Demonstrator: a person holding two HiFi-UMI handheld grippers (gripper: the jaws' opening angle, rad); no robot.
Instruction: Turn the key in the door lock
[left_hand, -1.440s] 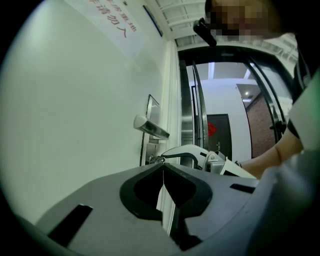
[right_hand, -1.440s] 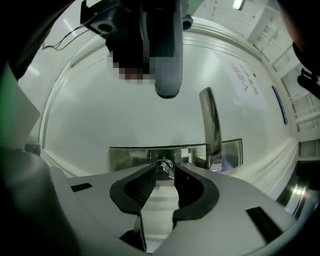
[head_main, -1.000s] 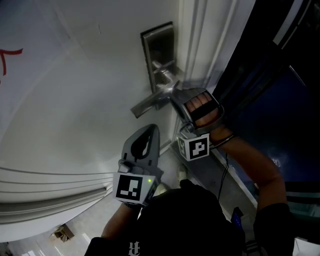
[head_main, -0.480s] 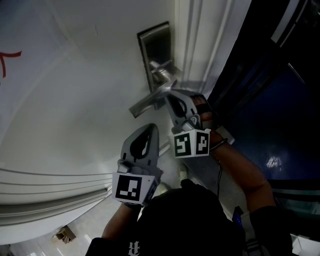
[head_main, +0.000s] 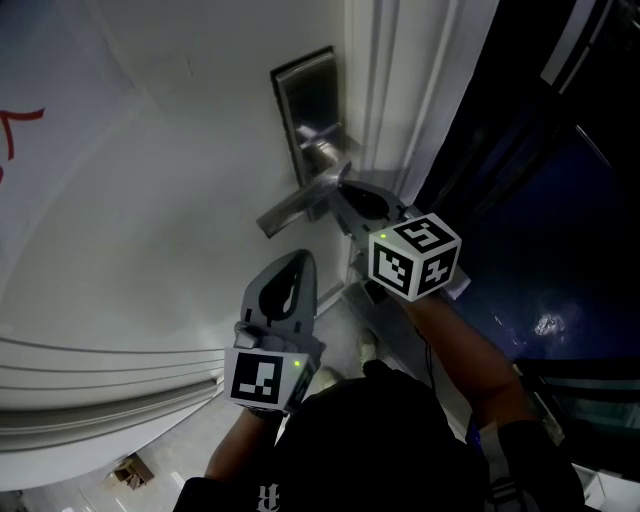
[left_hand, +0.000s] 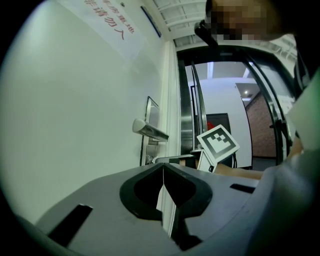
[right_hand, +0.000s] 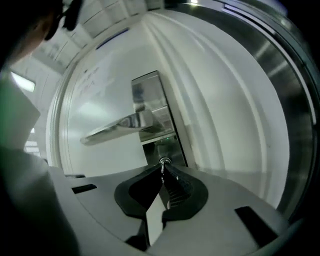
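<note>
**Door** (head_main: 150, 180): white and panelled, seen steeply from above in the head view. The lever handle (head_main: 298, 207) is taken as the landmark. It is brushed metal, carried on a tall metal lock plate (head_main: 305, 95), with its free end pointed away from the door's edge.

**Right claw** (right_hand: 163, 171): positioned just below the lever handle, tips brought right up to the lock plate.
- In the right gripper view the jaws are seen closed together, with a small bright metal key (right_hand: 162, 167) pinched between the tips.
- The key is seated in the round lock cylinder (right_hand: 163, 160), directly beneath the lever handle on the lower part of the plate.
- Only a sliver of the key is visible, so its angle cannot be read.
- This claw's marker cube (head_main: 415, 257) is seen further out from the handle, toward the person, with one face turned up to the head camera.

**Left claw** (left_hand: 163, 169): positioned clear of the door hardware, lower than the lever handle and toward its free-end side. It is near the door face but not seen touching it.
- In the left gripper view the jaws are shown closed tip to tip, with nothing between them.
- Its marker cube (head_main: 262, 375) is seen at the near end, with a small green light (head_main: 297, 362) lit beside it.

**Door frame** (head_main: 400, 90): white mouldings, just beyond the lock plate on the side away from the handle's free end. A dark opening (head_main: 540, 200) is seen past the frame.
</note>
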